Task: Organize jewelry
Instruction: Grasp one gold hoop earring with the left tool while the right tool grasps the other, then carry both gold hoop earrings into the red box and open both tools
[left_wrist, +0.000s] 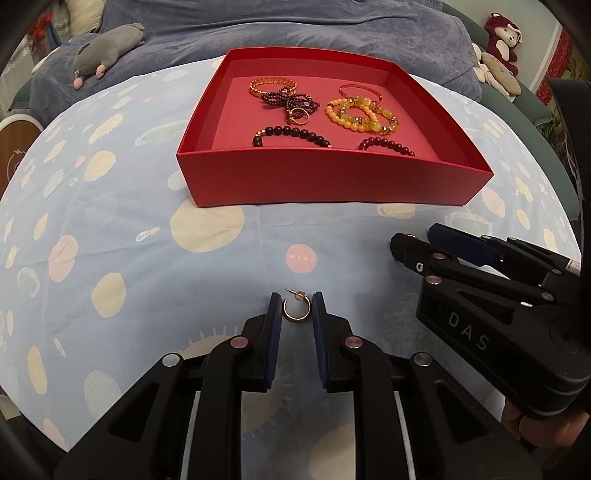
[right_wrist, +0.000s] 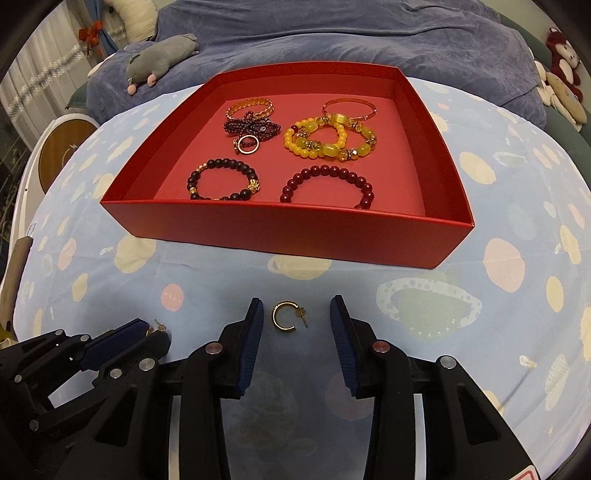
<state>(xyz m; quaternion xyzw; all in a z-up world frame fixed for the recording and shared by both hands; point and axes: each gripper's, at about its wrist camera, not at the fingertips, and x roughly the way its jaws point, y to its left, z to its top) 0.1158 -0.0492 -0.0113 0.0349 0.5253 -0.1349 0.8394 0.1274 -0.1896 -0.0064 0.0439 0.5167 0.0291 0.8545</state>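
Note:
A red box (left_wrist: 325, 181) (right_wrist: 280, 230) holds several bracelets and a ring (right_wrist: 247, 144). My left gripper (left_wrist: 297, 306) is low on the cloth, its jaws close on either side of a gold hoop earring (left_wrist: 296, 312), touching or nearly touching it. In the right wrist view the same gripper (right_wrist: 149, 332) shows at lower left. My right gripper (right_wrist: 297, 314) is open, with a second gold hoop earring (right_wrist: 283, 316) lying on the cloth between its fingers, untouched. It shows in the left wrist view (left_wrist: 417, 242) at the right.
A light blue patterned cloth (left_wrist: 110, 240) covers the table. A blue blanket (right_wrist: 332, 40) with a grey plush toy (right_wrist: 159, 59) lies behind the box. More plush toys (left_wrist: 498, 48) sit at the far right. A round wooden object (right_wrist: 62, 155) stands at the left.

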